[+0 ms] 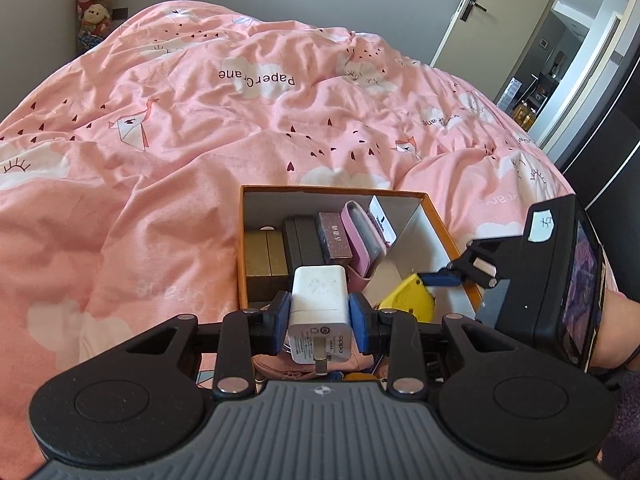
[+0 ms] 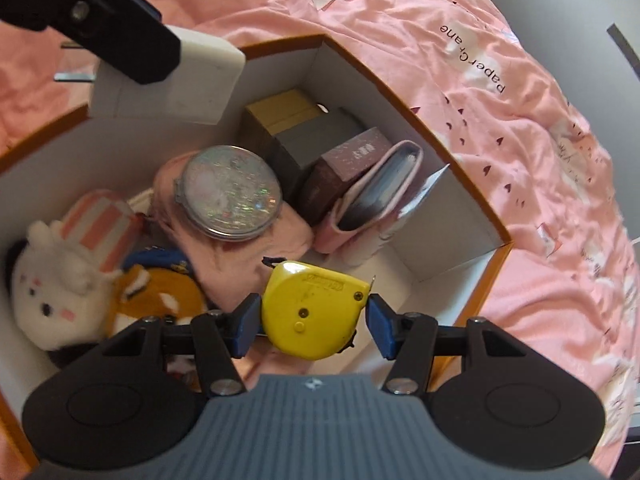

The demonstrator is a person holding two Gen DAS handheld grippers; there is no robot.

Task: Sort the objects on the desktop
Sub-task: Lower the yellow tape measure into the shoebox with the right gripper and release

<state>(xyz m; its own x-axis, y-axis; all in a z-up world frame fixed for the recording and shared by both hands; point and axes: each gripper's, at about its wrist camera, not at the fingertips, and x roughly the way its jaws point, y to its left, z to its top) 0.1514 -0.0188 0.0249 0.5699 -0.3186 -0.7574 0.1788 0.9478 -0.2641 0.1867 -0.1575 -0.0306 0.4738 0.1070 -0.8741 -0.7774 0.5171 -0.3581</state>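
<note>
1. Over a pink bedspread (image 1: pixel 200 128) printed with paper cranes, we hold two handheld grippers above an open orange box (image 1: pixel 440 220) with white inner walls
2. Our left gripper (image 1: pixel 319 318) pinches a white charger block (image 1: pixel 319 304) between its blue pads, its metal prongs pointing back toward the camera; it hangs at the box's near edge
3. Our right gripper (image 2: pixel 314 322) has a yellow tape measure (image 2: pixel 312 312) between its fingers, low inside the box. The left pad looks pressed to the case, while a thin gap shows at the right pad, so we cannot tell whether the grip is firm or just loosened
4. Inside the box, along the far wall, stand a gold box (image 2: pixel 280 114), a grey box (image 2: pixel 316 136), a maroon box (image 2: pixel 344 164) and a pink case (image 2: pixel 376 196). Nearer lie a round glittery mirror (image 2: pixel 230 192) on pink cloth, a white plush rabbit (image 2: pixel 48 280) and an orange plush (image 2: pixel 160 296)
5. We judge the step in hand to be placing: the tape measure is going down onto the bare floor of the box beside the pink case, the charger waiting its turn
6. Next, the right fingers need to spread and lift clear; then the charger wants a free spot, likely the open corner, lowered without knocking the upright boxes
</note>
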